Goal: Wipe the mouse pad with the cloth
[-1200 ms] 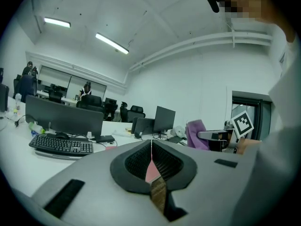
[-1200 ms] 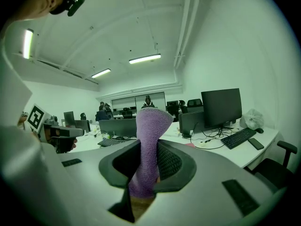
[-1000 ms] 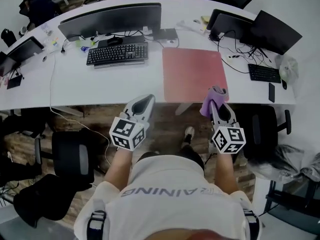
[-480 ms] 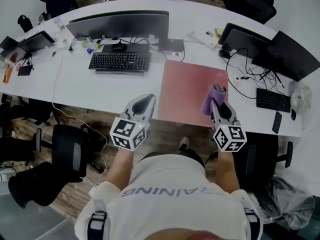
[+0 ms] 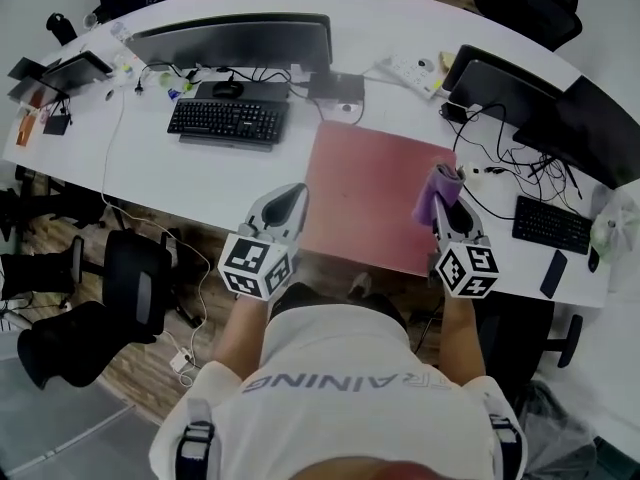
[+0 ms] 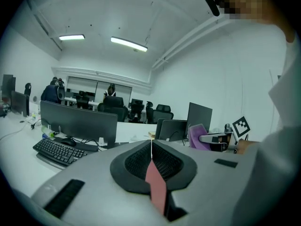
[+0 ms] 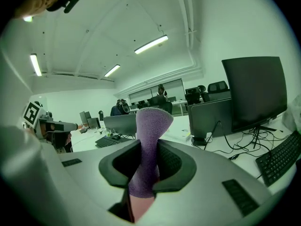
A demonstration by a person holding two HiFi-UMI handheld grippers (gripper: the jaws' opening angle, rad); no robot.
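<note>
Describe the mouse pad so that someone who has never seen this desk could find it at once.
Start at the long white desk and find the black keyboard in front of the wide monitor. To that keyboard's right lies the mouse pad, reaching the desk's near edge. It is the only flat pinkish-red sheet; the right gripper holds a purple cloth over it.

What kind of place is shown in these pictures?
Probably an open-plan office: a long white desk carries monitors and keyboards, and swivel chairs stand beside it.
</note>
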